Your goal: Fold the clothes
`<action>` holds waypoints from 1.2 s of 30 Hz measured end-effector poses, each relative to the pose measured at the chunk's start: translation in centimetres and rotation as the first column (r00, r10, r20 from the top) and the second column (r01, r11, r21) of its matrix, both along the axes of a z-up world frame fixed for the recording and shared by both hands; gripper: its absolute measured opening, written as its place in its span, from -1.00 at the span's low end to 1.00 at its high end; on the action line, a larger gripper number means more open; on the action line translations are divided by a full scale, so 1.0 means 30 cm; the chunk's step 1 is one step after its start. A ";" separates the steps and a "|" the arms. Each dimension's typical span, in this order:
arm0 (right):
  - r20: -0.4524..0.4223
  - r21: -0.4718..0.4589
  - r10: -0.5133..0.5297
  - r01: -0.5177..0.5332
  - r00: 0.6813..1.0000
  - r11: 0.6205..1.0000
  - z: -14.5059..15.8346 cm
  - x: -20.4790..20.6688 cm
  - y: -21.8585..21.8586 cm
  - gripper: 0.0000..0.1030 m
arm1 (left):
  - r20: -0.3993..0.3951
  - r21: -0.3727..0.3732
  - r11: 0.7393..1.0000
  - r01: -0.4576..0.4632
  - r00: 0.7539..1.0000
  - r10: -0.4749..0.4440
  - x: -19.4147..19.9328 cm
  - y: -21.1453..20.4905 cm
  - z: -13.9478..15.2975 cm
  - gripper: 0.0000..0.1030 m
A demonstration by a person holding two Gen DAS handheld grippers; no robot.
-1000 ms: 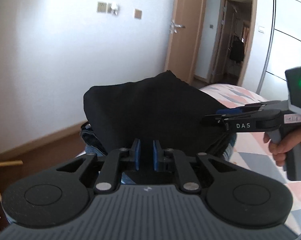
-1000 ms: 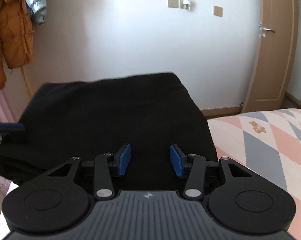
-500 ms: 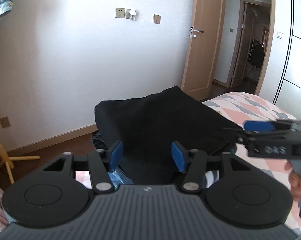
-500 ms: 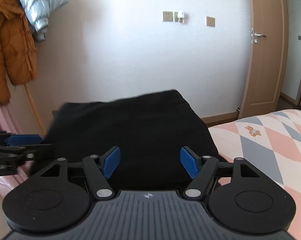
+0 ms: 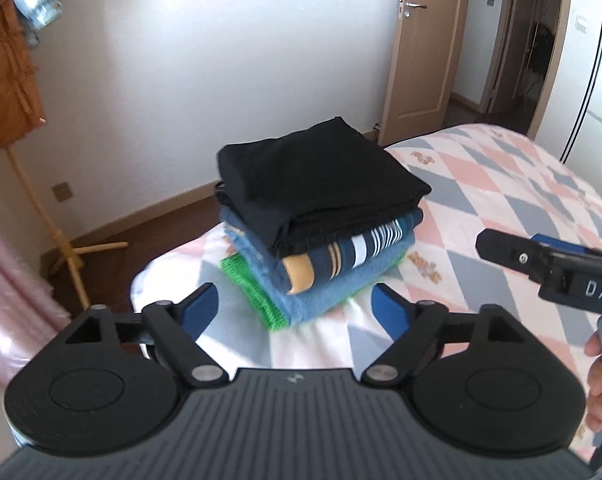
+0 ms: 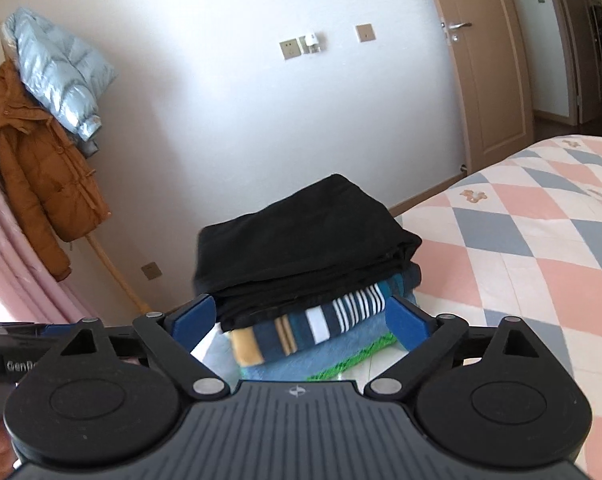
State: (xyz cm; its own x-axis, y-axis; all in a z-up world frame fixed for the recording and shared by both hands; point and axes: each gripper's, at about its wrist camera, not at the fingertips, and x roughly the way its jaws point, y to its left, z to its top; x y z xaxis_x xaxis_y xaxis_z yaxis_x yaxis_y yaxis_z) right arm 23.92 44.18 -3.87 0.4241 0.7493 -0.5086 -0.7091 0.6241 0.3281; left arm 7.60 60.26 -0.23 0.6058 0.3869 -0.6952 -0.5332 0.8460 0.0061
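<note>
A black garment (image 5: 317, 184) is seen folded on top of a stack (image 5: 321, 240) at the corner of the bed (image 5: 501, 200). Under it a navy striped piece (image 5: 353, 252) is laid, then a blue towel (image 5: 333, 284) and a green towel (image 5: 253, 292) at the bottom. The stack is seen again from the right wrist, with the black garment (image 6: 305, 244) uppermost and the bed (image 6: 521, 240) to its right.

The left gripper (image 5: 293, 312) is held near the stack, its fingers (image 5: 199, 312) spread wide with nothing between them. The right gripper (image 6: 301, 316) is held close before the stack, its fingers (image 6: 405, 324) also spread wide and clear of the cloth. From the left wrist, the right gripper (image 5: 549, 268) is seen to the right of the stack, above the bed.

Left of the stack, coats (image 6: 41, 128) are hung on a rack; behind it, a door (image 5: 417, 48) is set in the wall.
</note>
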 end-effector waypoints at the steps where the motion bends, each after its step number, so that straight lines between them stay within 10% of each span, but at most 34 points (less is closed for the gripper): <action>1: -0.003 -0.002 0.001 -0.001 1.000 1.000 0.020 -0.023 -0.020 0.87 | -0.012 0.007 1.000 -0.003 1.000 0.003 -0.018 -0.022 0.018 0.72; 26: 0.203 -0.244 -0.069 0.119 0.977 0.962 0.137 -0.411 -0.158 1.00 | -0.143 0.150 0.988 -0.039 0.988 0.060 -0.245 -0.208 0.133 0.99; 36: 0.084 -0.244 -0.201 0.216 0.976 0.945 0.119 -0.383 -0.097 1.00 | -0.195 0.014 0.996 0.085 0.977 -0.081 -0.194 -0.057 0.039 0.98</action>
